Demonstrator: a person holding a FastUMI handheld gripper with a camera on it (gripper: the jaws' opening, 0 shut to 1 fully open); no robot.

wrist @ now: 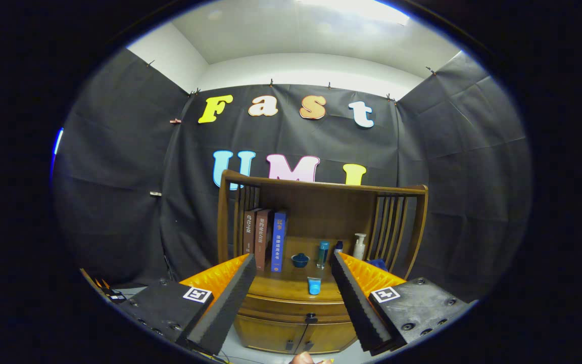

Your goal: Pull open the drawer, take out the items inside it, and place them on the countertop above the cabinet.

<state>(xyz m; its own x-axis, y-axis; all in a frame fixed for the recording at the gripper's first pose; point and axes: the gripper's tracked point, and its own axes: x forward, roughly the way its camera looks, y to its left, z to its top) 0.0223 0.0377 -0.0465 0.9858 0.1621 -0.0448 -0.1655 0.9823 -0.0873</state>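
**Jaws open before the closed drawer**

The gripper (pixel 293 303) hovers in front of a wooden cabinet (pixel 293 333), jaws spread wide and holding nothing. Between them, the drawer (pixel 291 309) sits shut, its dark knob (pixel 310 318) just below the bench (pixel 286 289). A small blue cup (pixel 314 285) stands near the bench's front edge. Farther back stand three books (pixel 264 241) at left, a dark bowl (pixel 300 260), a teal bottle (pixel 323 254) and a white pump bottle (pixel 359 246) at right.

Warm brown wood cabinet (pixel 291 303) w/ dark drawer knob (pixel 310 318), two reddish-brown books (pixel 256 237) + one blue book (pixel 279 241), dark blue bowl (pixel 300 260), teal bottle (pixel 323 253), white pump bottle (pixel 359 246), light blue cup (pixel 314 285).
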